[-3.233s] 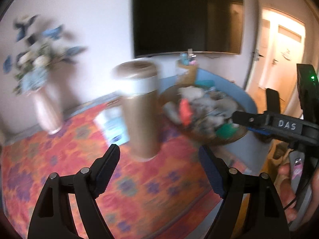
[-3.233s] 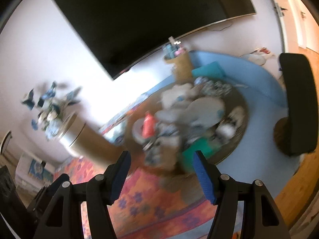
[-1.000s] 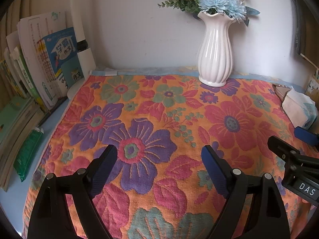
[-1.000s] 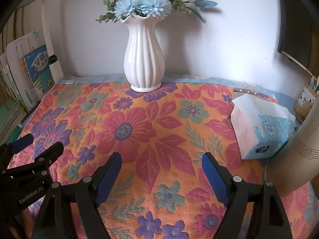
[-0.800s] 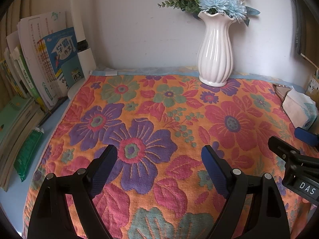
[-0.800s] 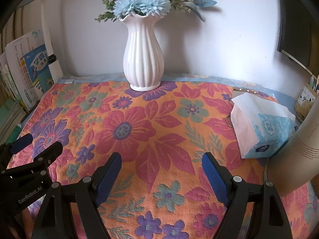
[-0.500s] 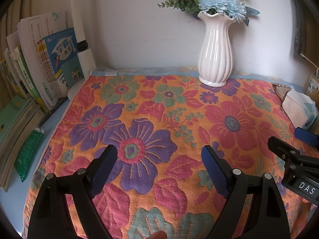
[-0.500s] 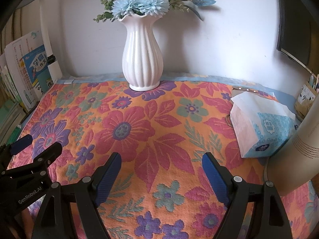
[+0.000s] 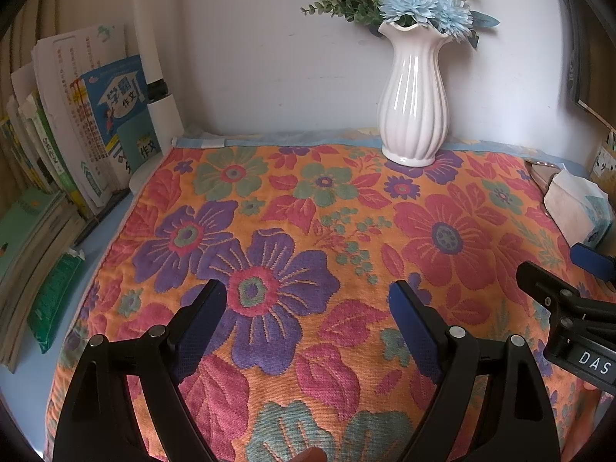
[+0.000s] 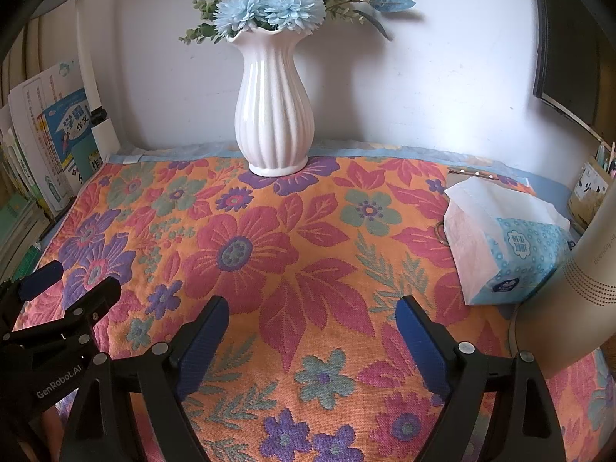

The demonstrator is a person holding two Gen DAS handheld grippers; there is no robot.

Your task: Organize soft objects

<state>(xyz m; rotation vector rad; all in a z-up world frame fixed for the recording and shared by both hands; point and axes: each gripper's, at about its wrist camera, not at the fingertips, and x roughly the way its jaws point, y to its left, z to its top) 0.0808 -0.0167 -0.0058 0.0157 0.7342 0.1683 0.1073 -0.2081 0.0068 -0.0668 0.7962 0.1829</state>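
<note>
A floral towel point(image 9: 346, 231) in orange, red and purple lies spread flat over the table; the right wrist view shows the same towel point(image 10: 269, 250). A soft tissue pack point(image 10: 500, 246), white and light blue, rests on the towel's right side, and the tissue pack point(image 9: 573, 208) sits at the far right of the left wrist view. My left gripper point(image 9: 306, 292) hovers open above the towel's near part with nothing between its fingers. My right gripper point(image 10: 312, 308) hangs over the towel to its right; its jaws are opening, with nothing between them.
A white ribbed vase point(image 10: 273, 123) with blue flowers stands at the towel's back edge against the wall. Books point(image 9: 77, 134) lean at the left beside a white lamp post point(image 9: 150, 57). A beige cylinder point(image 10: 569, 300) stands at the right. A fingertip point(image 9: 312, 454) shows at the bottom edge.
Three seconds ago both views showed a round basket and a TV; now they face the floral towel. Over the last second both hold still, and a fingertip has appeared at the left view's bottom.
</note>
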